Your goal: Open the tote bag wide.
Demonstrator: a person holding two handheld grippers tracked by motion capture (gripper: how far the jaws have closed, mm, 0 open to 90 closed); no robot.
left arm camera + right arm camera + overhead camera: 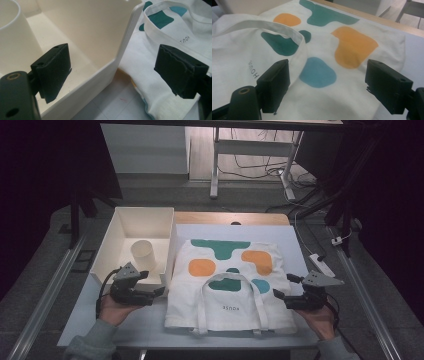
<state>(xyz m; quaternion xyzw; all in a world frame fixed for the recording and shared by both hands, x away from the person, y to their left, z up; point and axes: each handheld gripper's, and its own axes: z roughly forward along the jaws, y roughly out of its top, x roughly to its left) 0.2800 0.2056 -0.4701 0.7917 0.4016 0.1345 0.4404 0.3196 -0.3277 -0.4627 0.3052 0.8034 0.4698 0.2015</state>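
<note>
The printed canvas tote bag (230, 285) lies flat mid-table, handles toward the near edge. It looks light and floppy, best pinched at the side hems. The left gripper (152, 292) and right gripper (282, 295) flank it, jaws apart and empty.

The setting is a laboratory or test room arranged for recording, not a home. The work surface is a pale table (150, 320) with a wooden far edge, flanked by metal rails (45, 295) on both sides. Dark curtains (45, 160) enclose the left and right. Behind the table stands a metal-framed bench (250, 150) on a bare hard floor. Loose cables (260, 170) lie under that bench, and a power strip (322, 265) rests beside the table.
</note>
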